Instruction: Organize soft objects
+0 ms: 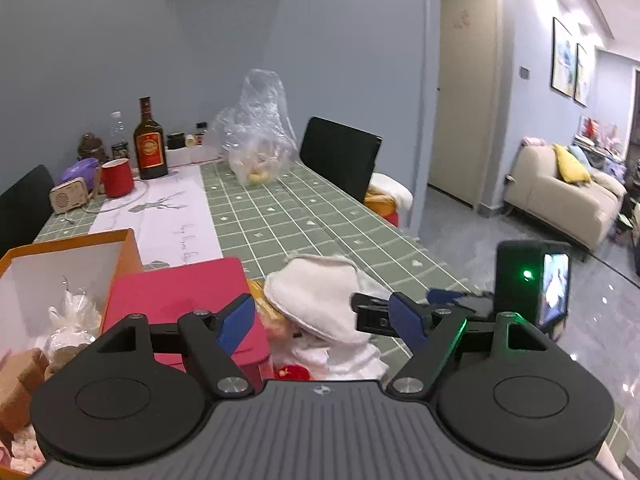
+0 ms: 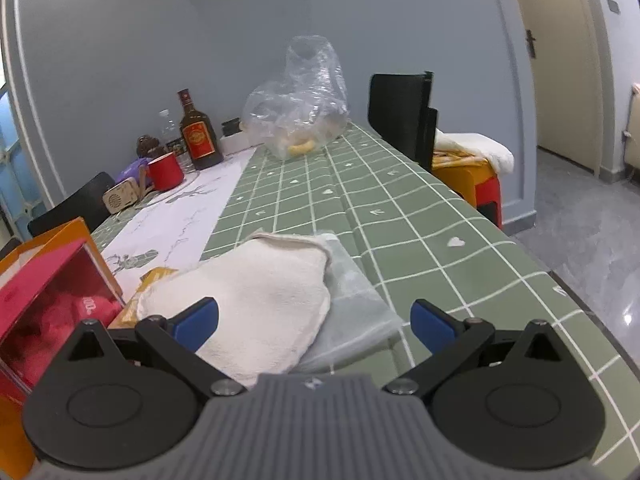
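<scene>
The left gripper (image 1: 320,320) has its blue fingers (image 1: 236,322) spread wide, with a folded white towel (image 1: 316,300) lying between them but not pinched. The towel sits at the near end of the table (image 1: 280,208), on a green checked cloth, with a pale grey-green cloth (image 2: 352,312) under its right side. The right gripper (image 2: 316,326) also has its fingers (image 2: 196,322) spread apart over the same towel (image 2: 256,304), and its pads press on nothing.

Just left of the towel stands a red box (image 1: 188,300), and left of that an orange carton (image 1: 68,264), open at the top, with wrapped items inside. The table's right edge runs close beside the towel, with the bare grey floor (image 1: 480,224) beyond it.

The middle of the table is open green cloth up to a clear plastic bag (image 1: 260,136) at the far end. On the far left stand a red mug (image 1: 117,178), a dark bottle (image 1: 149,144) and a small wooden box (image 1: 69,196). A black chair (image 1: 340,156) stands on the far right.
</scene>
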`<state>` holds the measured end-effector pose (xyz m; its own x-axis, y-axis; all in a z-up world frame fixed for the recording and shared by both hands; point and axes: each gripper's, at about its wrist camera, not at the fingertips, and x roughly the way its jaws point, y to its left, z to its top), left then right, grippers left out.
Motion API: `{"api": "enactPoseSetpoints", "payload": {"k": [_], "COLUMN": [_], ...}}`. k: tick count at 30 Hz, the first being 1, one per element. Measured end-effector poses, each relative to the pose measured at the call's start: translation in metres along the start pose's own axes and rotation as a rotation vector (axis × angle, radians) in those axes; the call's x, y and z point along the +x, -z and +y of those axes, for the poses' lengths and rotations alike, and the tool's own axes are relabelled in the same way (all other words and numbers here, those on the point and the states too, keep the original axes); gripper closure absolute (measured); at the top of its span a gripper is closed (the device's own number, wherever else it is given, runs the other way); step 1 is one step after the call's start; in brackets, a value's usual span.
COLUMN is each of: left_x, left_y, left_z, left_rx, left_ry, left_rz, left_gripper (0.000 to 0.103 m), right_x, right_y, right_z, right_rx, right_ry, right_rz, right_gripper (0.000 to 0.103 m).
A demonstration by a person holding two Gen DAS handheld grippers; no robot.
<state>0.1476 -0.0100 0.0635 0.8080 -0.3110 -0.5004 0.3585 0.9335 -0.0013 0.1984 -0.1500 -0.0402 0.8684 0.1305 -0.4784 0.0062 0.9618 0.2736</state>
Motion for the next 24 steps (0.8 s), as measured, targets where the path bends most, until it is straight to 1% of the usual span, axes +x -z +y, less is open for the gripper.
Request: {"api": "enactPoseSetpoints", "payload": {"k": [2,4,6,7,9,11,14,15,16,17,19,21,22,24], "left_x": [-0.004,-0.01,-0.016,-0.02,-0.026,-0.033,-0.038,-0.038,-0.038,-0.037,-0.034,-0.034,-0.034,-0.034], "left_y": [0.002,0.003,0.004,0.005,0.006,0.007,0.008,0.009,0.009,0.009,0.011,0.012,0.013,0.014], "left_z": [0.002,0.004,0.009,0.013,0.021,0.027,0.031,0.033,0.034,0.035,0.038,0.042,0.044,0.047], "left_rx": [0.021,0.038,0.044,0.038,0.011,-0.004,-0.006,-0.008,-0.016,-0.026,-0.051,-0.074,-0.081,-0.087], "left_ry": [-0.003,-0.005,-0.003,0.004,0.017,0.026,0.032,0.034,0.034,0.035,0.032,0.036,0.038,0.03], "left_rz": [-0.012,-0.021,-0.011,-0.007,0.0,-0.007,-0.028,-0.033,-0.035,-0.034,-0.029,-0.027,-0.028,-0.025], "left_gripper": [0.014,0.014,0.014,0.014,0.014,0.014,0.013,0.013,0.013,0.013,0.013,0.013,0.013,0.013], "right_x": [-0.002,-0.005,-0.01,-0.011,-0.017,-0.025,-0.039,-0.042,-0.043,-0.043,-0.043,-0.037,-0.035,-0.032], "right_y": [0.002,0.006,0.014,0.016,0.02,0.021,0.02,0.02,0.021,0.022,0.027,0.03,0.033,0.038], "right_z": [0.009,0.024,0.041,0.046,0.055,0.056,0.053,0.052,0.054,0.057,0.063,0.069,0.071,0.079], "right_rx": [-0.042,-0.157,-0.302,-0.345,-0.434,-0.476,-0.473,-0.467,-0.468,-0.477,-0.513,-0.524,-0.527,-0.565], "right_ry": [-0.042,-0.066,-0.074,-0.083,-0.145,-0.214,-0.367,-0.406,-0.423,-0.43,-0.415,-0.38,-0.356,-0.329], "right_rz": [-0.011,-0.025,-0.038,-0.032,-0.003,0.021,0.038,0.038,0.039,0.043,0.056,0.073,0.081,0.079], "right_gripper": [0.003,0.003,0.004,0.005,0.006,0.006,0.006,0.006,0.006,0.006,0.01,0.023,0.025,0.035]}}
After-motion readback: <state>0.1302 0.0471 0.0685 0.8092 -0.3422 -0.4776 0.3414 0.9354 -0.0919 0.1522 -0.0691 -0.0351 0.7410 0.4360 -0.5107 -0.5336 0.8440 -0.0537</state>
